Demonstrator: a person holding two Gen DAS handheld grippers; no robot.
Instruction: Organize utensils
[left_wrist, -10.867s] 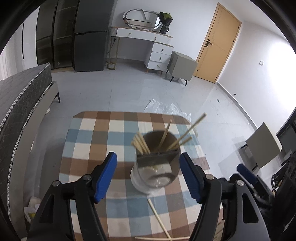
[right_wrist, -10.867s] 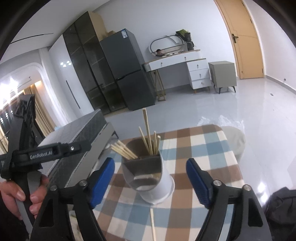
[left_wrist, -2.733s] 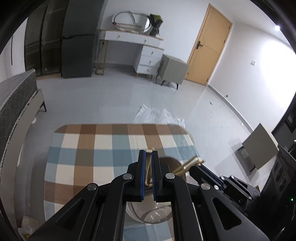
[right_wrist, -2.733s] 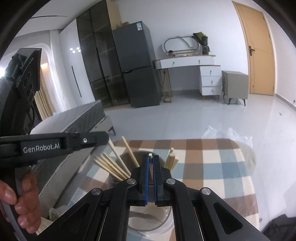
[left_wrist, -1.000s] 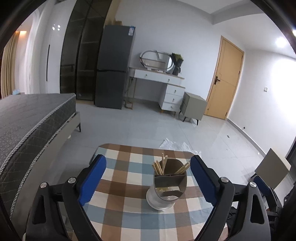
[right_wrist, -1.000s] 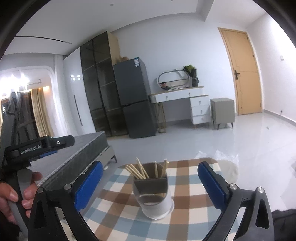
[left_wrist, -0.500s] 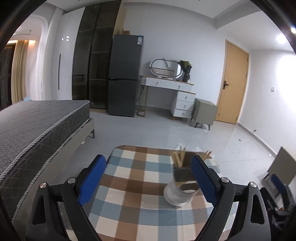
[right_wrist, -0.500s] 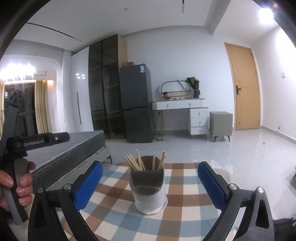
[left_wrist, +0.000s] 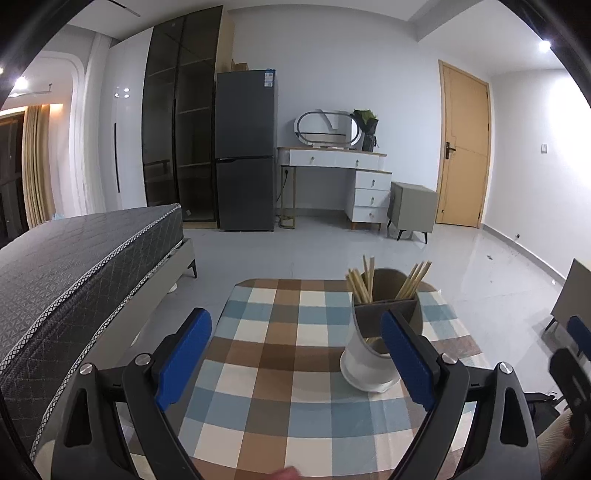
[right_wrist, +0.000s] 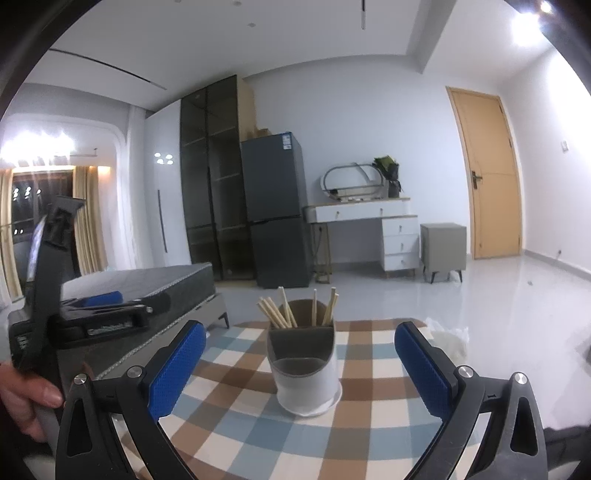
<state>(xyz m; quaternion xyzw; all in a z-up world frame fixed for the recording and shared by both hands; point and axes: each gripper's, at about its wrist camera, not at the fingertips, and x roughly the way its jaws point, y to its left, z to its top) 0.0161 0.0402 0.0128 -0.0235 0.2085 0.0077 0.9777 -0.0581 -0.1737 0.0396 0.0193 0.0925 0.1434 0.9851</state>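
Holder (right_wrist: 303, 363) with chopsticks (right_wrist: 275, 312) stands on checked table (left_wrist: 280, 373), ahead between right gripper's (right_wrist: 300, 365) apart jaws; left gripper (left_wrist: 295, 363) also wide apart, holder by its right finger.

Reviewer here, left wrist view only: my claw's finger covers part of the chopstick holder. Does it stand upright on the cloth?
Observer: Yes. In the right wrist view the holder is unobstructed and upright, with its whole base on the checked cloth.
Operator: And the right claw? I only catch its edge.
Observer: The right claw is open with nothing between its pads. The holder stands beyond them.
Operator: What carries my left claw?
Observer: A hand grips its handle at the picture's left edge. The left claw points toward the table.
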